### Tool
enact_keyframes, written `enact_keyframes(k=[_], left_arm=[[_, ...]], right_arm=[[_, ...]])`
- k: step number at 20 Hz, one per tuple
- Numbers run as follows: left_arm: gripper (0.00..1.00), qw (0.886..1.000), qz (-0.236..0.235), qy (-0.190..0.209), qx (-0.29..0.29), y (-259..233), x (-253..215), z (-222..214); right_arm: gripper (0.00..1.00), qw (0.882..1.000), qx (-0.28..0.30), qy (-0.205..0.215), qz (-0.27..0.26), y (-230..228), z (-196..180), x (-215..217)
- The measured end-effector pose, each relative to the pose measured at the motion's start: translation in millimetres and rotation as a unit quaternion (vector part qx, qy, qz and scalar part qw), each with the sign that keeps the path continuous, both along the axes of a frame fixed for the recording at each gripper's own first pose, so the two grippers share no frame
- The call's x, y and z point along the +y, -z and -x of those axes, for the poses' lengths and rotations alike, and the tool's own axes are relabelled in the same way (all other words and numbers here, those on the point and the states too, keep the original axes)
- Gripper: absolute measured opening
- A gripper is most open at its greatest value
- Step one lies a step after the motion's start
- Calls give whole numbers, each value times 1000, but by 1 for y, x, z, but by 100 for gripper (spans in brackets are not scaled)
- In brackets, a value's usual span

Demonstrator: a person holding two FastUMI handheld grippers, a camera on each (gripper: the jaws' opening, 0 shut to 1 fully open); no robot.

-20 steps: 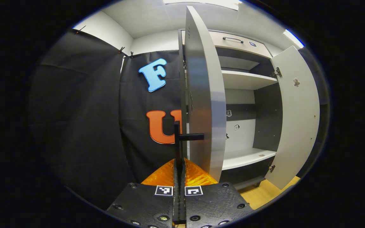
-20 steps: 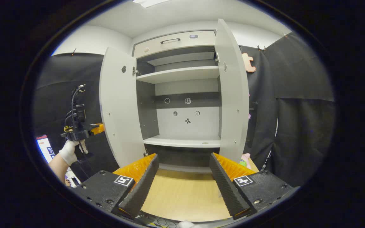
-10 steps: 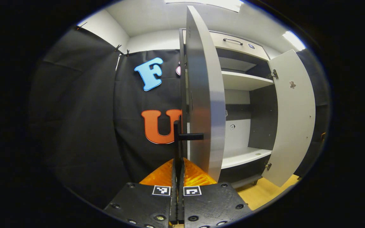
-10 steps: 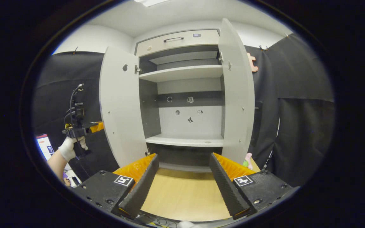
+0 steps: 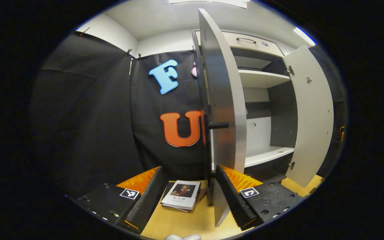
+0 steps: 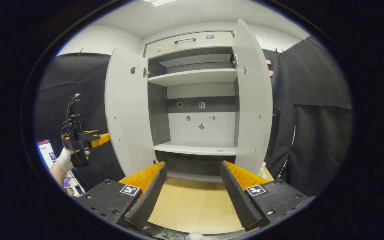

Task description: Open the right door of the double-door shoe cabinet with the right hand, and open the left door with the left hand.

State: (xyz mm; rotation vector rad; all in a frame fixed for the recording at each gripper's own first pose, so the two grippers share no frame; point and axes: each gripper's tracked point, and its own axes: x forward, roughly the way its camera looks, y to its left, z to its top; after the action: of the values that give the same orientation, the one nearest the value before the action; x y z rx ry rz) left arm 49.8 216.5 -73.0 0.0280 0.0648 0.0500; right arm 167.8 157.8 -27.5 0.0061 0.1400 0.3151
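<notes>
The grey shoe cabinet (image 6: 195,76) stands with both doors swung out and its shelves bare. In the left gripper view the left door (image 5: 225,106) is edge-on right ahead. Its black handle (image 5: 217,125) is just beyond my left gripper (image 5: 189,170), which is open and touches nothing. The right door (image 5: 312,113) hangs wide open farther off. In the right gripper view my right gripper (image 6: 193,165) is open and low in front of the cabinet, between the left door (image 6: 125,106) and the right door (image 6: 253,100). A gloved hand (image 6: 66,159) holds the left gripper (image 6: 102,137) beside the left door.
A booklet (image 5: 182,195) lies on the wooden floor (image 6: 192,206) between my left fingers. Above the shelves a closed drawer (image 6: 188,41) tops the cabinet. Black cloth hangs on both sides. A small pink and green object (image 6: 262,168) sits by the right door's foot.
My left gripper has opened, let go of the left door's handle and drawn back a little. The right door has swung slightly wider. The right gripper has stayed open and still.
</notes>
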Motion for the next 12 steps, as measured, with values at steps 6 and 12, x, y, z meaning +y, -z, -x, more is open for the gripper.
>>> enact_keyframes(k=[6,12], left_arm=[[96,999,22,-26,10,18,-10,44],[96,998,43,-26,23,8,-41,62]], right_arm=[[100,1000,6,2,2,4,-2,1],[100,1000,-12,6,7,-3,-7,0]])
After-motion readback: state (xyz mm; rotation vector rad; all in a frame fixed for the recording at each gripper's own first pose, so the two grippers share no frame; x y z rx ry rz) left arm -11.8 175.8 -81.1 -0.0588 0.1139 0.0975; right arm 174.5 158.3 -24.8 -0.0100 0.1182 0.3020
